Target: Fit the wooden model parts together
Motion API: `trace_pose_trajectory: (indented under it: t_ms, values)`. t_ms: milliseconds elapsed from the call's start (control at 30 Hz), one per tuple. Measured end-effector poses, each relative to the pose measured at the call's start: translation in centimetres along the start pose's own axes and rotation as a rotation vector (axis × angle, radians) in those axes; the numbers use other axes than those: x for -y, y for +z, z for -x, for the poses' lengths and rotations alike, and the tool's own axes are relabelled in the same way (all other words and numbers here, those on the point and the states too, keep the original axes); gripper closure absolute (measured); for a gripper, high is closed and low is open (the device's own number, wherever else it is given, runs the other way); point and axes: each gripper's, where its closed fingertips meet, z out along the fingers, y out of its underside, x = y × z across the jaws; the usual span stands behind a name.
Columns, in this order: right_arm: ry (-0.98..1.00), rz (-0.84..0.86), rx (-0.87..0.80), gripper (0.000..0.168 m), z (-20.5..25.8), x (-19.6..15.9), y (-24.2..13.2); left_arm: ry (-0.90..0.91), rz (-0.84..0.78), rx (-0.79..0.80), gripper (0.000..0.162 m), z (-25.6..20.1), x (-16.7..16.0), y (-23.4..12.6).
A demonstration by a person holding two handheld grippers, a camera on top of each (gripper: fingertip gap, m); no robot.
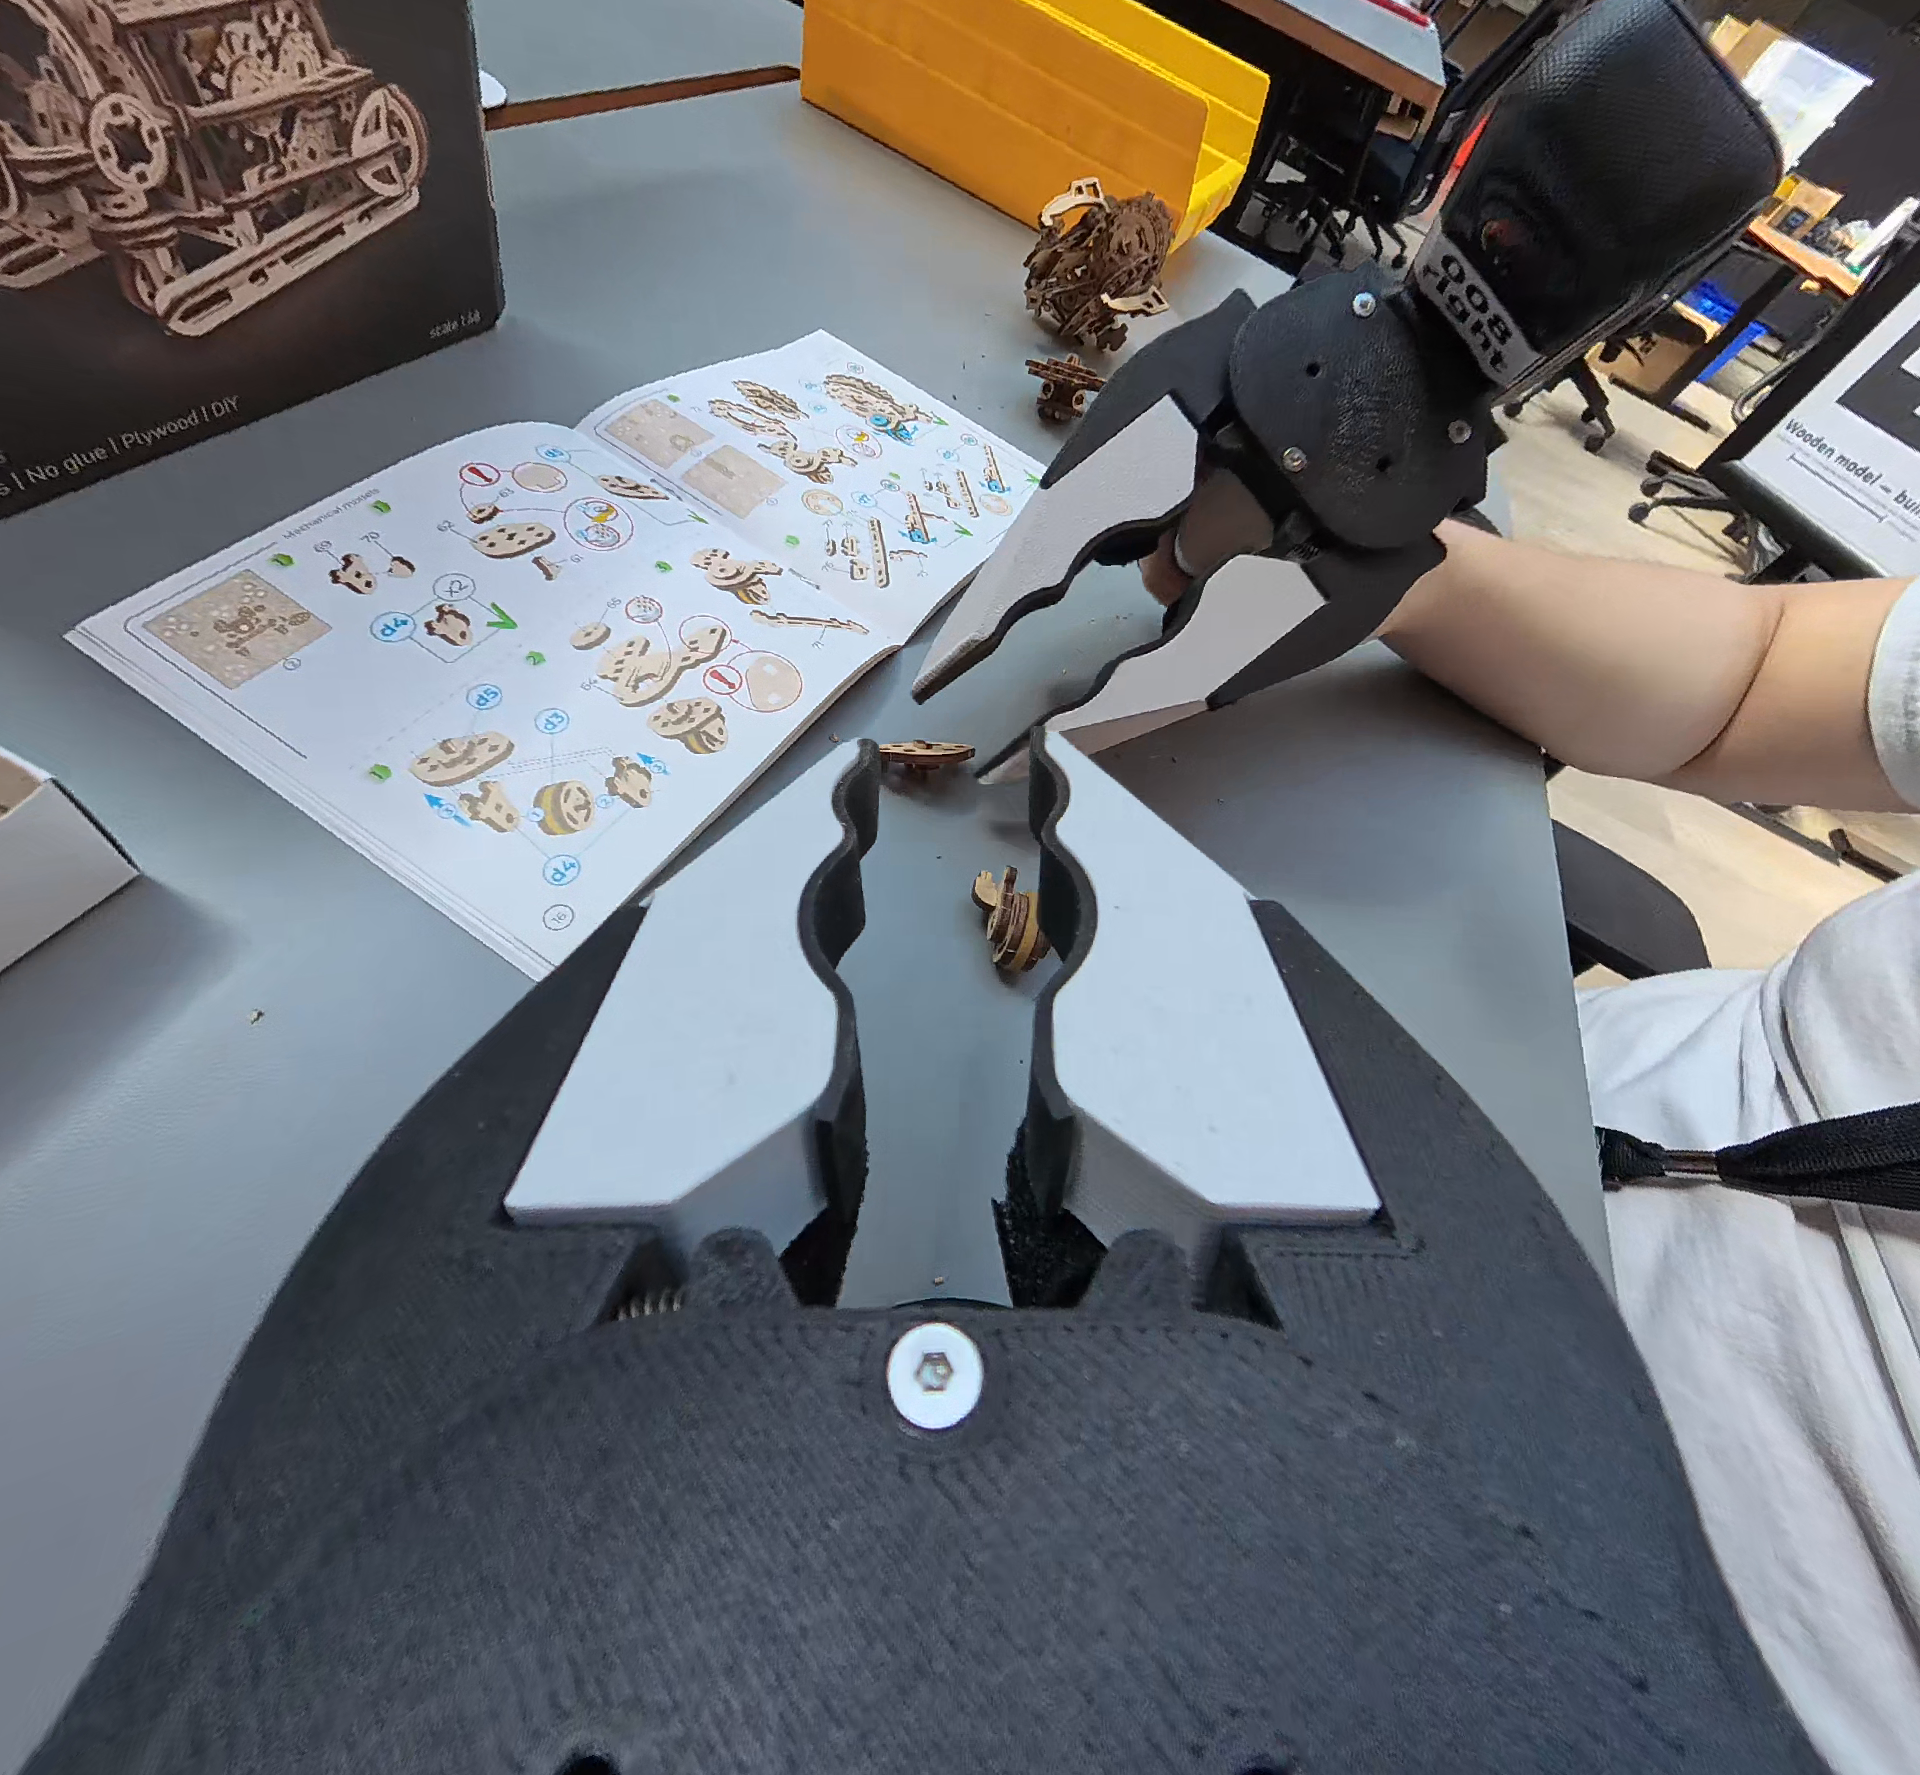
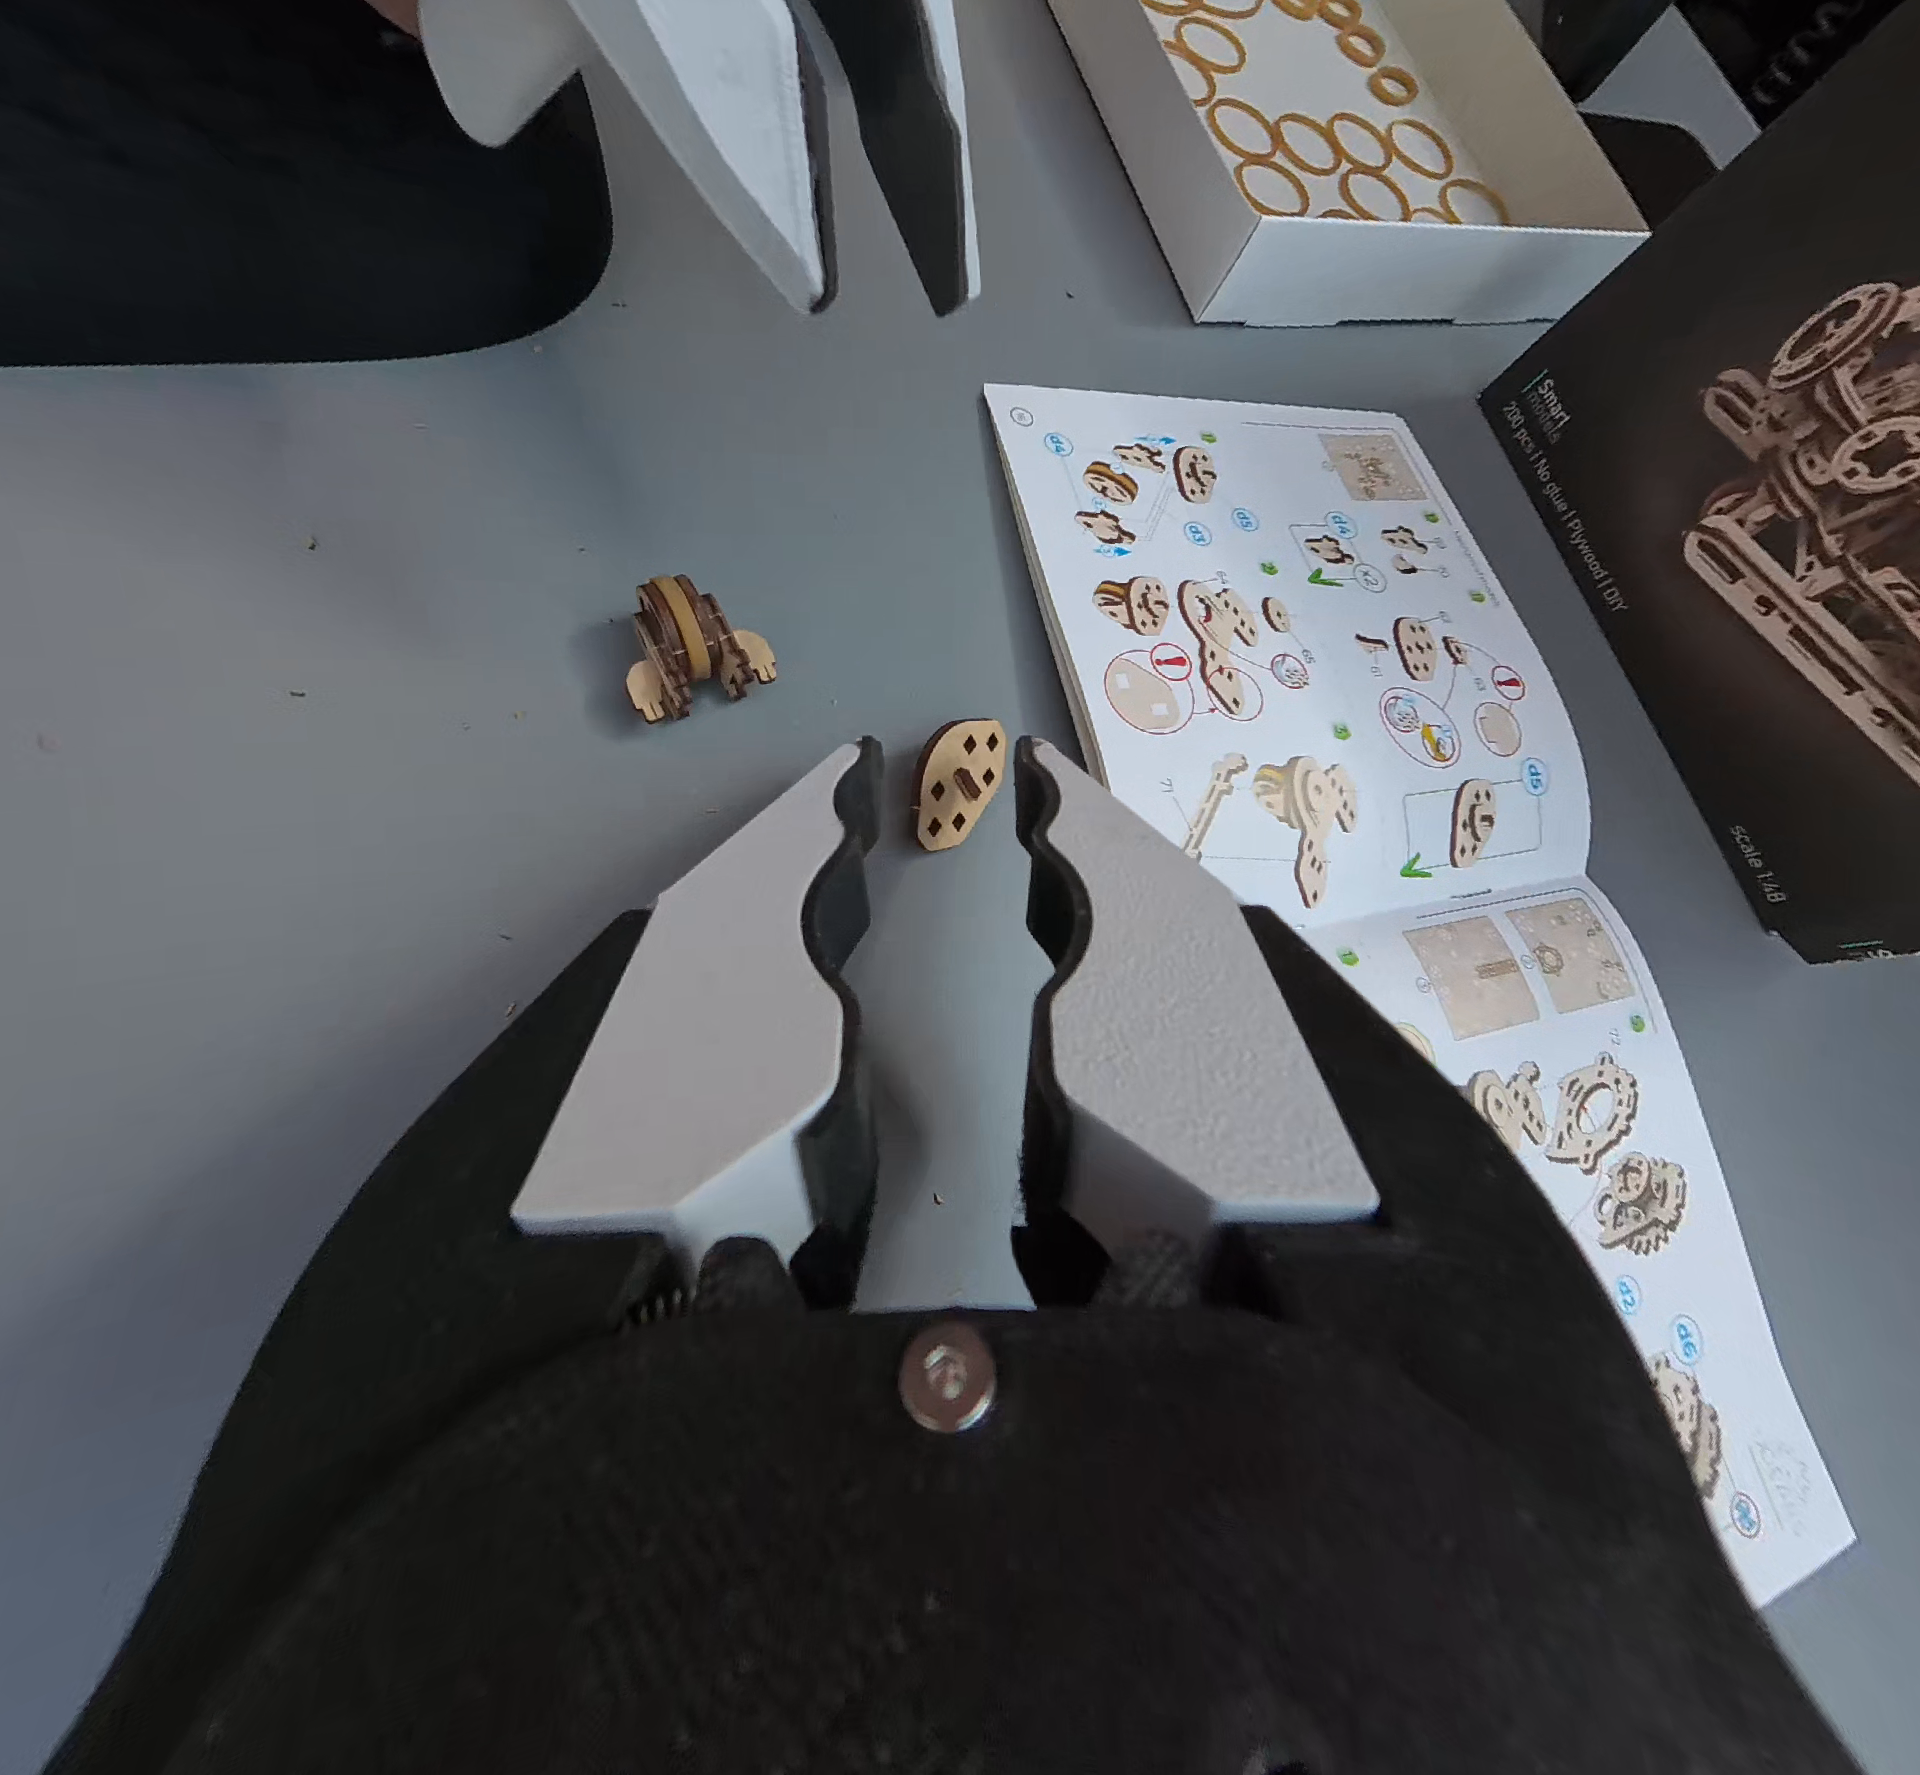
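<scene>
Both claws are open and hold nothing — the right gripper [image 2: 943,757] sits around the flat oval piece [image 2: 960,785], with the small wheel part [image 2: 694,650] at ten o'clock under the left gripper [image 2: 883,302].

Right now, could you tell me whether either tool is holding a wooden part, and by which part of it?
Nothing is held. The right tool is open around the flat oval wooden piece with diamond holes, which lies on the table. The left tool is open and empty.

Each camera looks along its own gripper, close above the table [image 1: 312,1050]. They face roughly opposite ways; both show the open booklet [image 1: 540,624], the small wooden parts, and the other gripper.
</scene>
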Motion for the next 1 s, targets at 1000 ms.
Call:
trace_pose_trajectory:
  t_ms: [1000]
  values:
    - [0.845,-0.838,0.631,0.167,-0.4,9.4,-8.1,-0.079,-0.29,-0.089,0.148,-5.9,3.8,0.7]
